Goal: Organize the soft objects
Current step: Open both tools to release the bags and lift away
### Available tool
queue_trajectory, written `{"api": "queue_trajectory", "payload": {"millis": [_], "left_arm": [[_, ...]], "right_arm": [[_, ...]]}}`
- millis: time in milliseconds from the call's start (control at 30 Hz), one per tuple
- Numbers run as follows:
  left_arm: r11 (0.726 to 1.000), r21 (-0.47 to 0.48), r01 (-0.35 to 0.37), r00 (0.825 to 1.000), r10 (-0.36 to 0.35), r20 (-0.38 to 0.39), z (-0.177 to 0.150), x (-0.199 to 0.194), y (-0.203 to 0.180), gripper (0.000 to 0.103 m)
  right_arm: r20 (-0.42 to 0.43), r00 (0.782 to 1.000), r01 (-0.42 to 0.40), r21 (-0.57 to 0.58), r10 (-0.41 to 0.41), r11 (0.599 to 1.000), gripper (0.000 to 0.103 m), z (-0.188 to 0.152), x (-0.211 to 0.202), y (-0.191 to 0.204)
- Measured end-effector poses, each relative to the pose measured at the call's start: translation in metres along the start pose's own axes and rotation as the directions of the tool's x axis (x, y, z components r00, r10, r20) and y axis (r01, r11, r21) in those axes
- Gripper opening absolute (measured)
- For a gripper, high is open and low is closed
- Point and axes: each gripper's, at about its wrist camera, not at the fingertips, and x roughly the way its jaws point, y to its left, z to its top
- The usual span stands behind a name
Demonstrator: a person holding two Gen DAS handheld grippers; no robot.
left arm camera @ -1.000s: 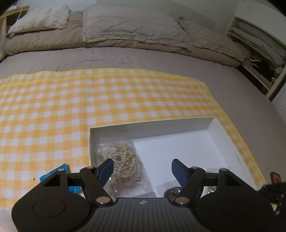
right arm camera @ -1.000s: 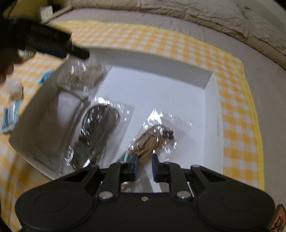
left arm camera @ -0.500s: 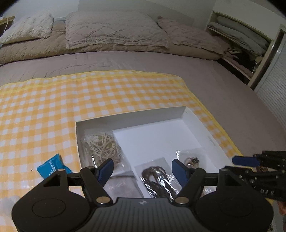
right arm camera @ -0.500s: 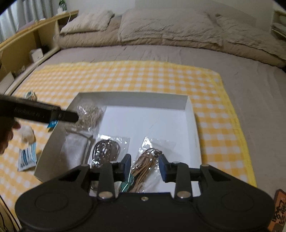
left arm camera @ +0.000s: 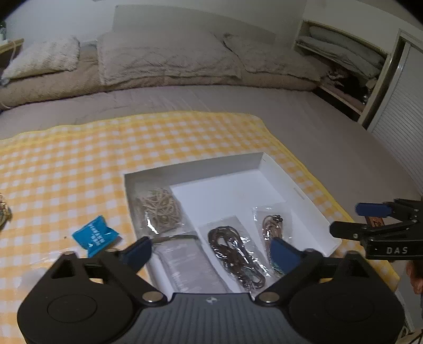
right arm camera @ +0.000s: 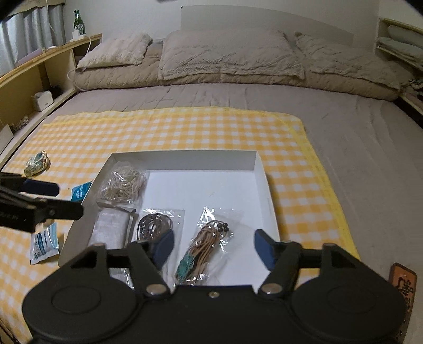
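Both claws, left (left arm camera: 210, 250) and right (right arm camera: 214, 246), hang with jaws opening and nothing between them over the white box (right arm camera: 261, 169) of bagged cords on the bed (right arm camera: 357, 137).

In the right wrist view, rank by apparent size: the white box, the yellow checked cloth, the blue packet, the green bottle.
Largest to smallest as they look here:
1. yellow checked cloth
2. white box
3. blue packet, partly hidden behind the box wall
4. green bottle, which stands far back on the shelf, so its true size against the packet is unsure.
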Motion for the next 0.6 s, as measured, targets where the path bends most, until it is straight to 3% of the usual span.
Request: {"api": "queue_trajectory", "payload": {"millis": [100, 167, 400, 600], "left_arm": [[1.0, 0.001, -0.017, 1.0, 0.017, 0.014, -0.003, -0.005, 0.003, 0.103], [1.0, -0.001, -0.02, 1.0, 0.02, 0.016, -0.006, -0.008, 0.006, 0.103], [0.998, -0.008, -0.065, 0.997, 0.065, 0.031, -0.011, -0.02, 0.015, 0.103], [0.993, -0.037, -0.109, 0.993, 0.11, 0.041, -0.017, -0.031, 0.031, 0.103]], "right_arm": [[0.009, 1.0, 0.016, 0.005, -0.016, 1.0, 0.088, -0.003, -0.004, 0.0], [0.017, 0.999, 0.034, 0.005, -0.034, 0.999, 0.103, -0.005, -0.006, 0.0], [0.04, 0.997, 0.064, 0.001, -0.064, 0.998, 0.103, -0.007, -0.01, 0.002], [0.05, 0.998, 0.04, -0.019, -0.039, 0.999, 0.103, -0.003, -0.009, 0.015]]}}
